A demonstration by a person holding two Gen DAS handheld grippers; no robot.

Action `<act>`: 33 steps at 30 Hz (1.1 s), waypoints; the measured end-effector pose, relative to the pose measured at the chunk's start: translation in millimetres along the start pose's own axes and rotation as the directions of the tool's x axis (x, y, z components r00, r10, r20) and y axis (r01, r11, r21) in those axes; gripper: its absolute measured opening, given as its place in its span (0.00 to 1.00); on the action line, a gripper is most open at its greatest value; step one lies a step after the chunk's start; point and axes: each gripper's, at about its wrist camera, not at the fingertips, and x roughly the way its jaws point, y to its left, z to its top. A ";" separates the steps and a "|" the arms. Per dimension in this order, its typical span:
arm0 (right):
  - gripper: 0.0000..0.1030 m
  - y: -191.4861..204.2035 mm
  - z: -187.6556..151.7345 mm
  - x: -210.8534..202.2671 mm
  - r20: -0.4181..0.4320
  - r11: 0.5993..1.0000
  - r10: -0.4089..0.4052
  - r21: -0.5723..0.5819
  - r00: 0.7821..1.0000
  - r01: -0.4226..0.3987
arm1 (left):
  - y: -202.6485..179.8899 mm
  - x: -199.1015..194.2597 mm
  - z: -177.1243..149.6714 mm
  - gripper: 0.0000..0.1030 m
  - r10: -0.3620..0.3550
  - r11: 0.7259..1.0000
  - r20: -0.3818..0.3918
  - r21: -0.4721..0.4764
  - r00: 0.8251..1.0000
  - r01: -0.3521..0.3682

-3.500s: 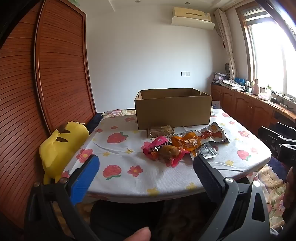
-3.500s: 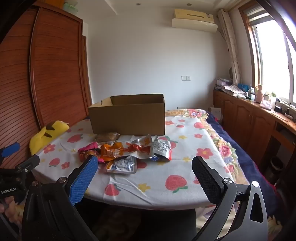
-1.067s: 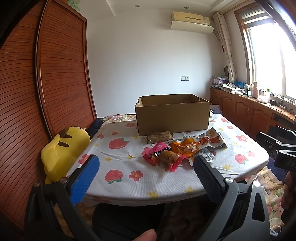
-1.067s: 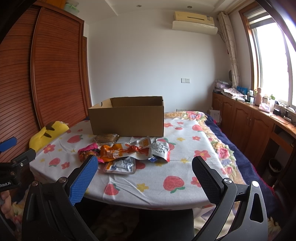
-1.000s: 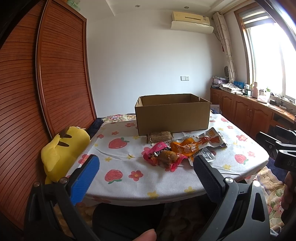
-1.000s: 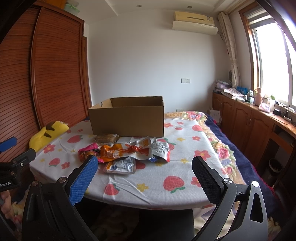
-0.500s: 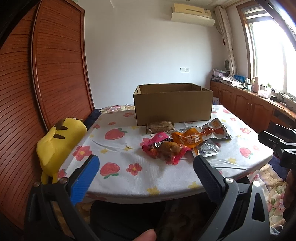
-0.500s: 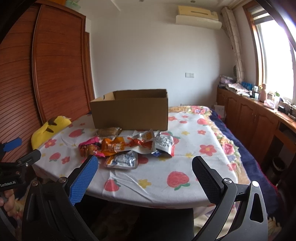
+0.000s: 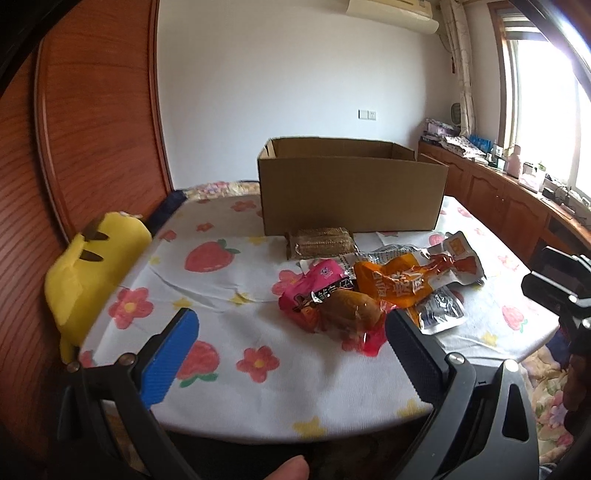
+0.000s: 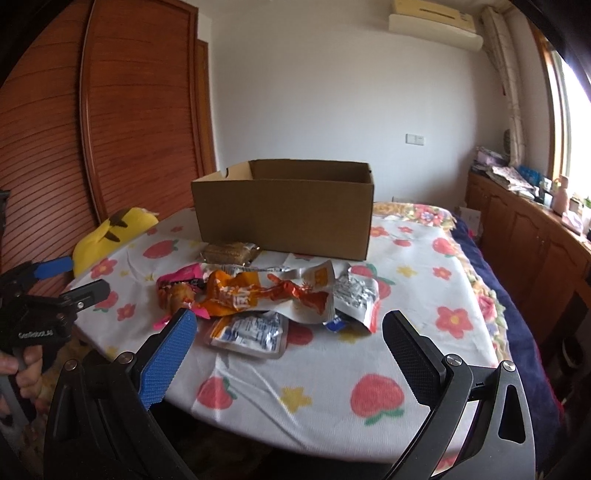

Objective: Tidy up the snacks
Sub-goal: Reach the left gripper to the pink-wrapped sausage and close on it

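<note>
My left claw [image 9: 288,332] is wide open and holds nothing. It hangs over the near edge of the table [image 9: 221,369]. One finger has a blue pad [image 9: 170,354] and the other is black. Just past the black finger I see a pink snack bag [image 9: 317,291] with a brown, see-through snack [image 9: 351,312] lying on it (the black tip looks very close to it, but I cannot tell if they touch).

My right claw [image 10: 288,336] is wide open too, and empty. Right between its fingers, a little ahead, lies a flat silver packet [image 10: 251,332]. Beyond that sits the heap of snacks: an orange bag [image 10: 236,295], a crinkly silver bag [image 10: 356,295], and the pink one off toward my blue finger. A small brown cracker pack [image 10: 229,252] lies farther out, just in front of the cardboard box [image 10: 284,214]. The box is open on top and stands behind all the snacks.

The table wears a white cloth with strawberries and flowers. A yellow plush toy [image 9: 92,273] sits off past my left claw's blue finger, by the wooden wall. Across the room from my right claw are wooden cabinets [image 10: 524,236] under a bright window, and an air conditioner [image 10: 432,18] is up high on the white wall.
</note>
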 end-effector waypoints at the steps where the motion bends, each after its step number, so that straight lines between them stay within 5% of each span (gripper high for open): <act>1: 0.99 -0.7 1.4 4.1 -0.007 1.000 0.006 -0.003 1.000 -0.006 | 0.5 5.0 1.6 0.98 -0.010 1.000 -0.012 -0.010 1.000 0.010; 11: 0.99 -10.1 5.5 40.0 -0.046 1.000 0.011 -0.024 0.999 -0.012 | -10.3 59.6 15.8 0.91 -0.119 0.988 -0.123 -0.112 0.985 0.105; 18: 0.99 -15.0 7.2 51.7 -0.055 0.999 0.013 -0.034 0.998 -0.015 | -15.2 90.4 19.5 0.64 -0.153 0.980 -0.205 -0.157 0.967 0.122; 33: 0.99 -7.1 11.9 64.8 -0.064 0.997 0.052 -0.060 0.997 -0.056 | -5.5 93.7 3.5 0.63 -0.136 0.989 -0.264 -0.099 0.955 0.113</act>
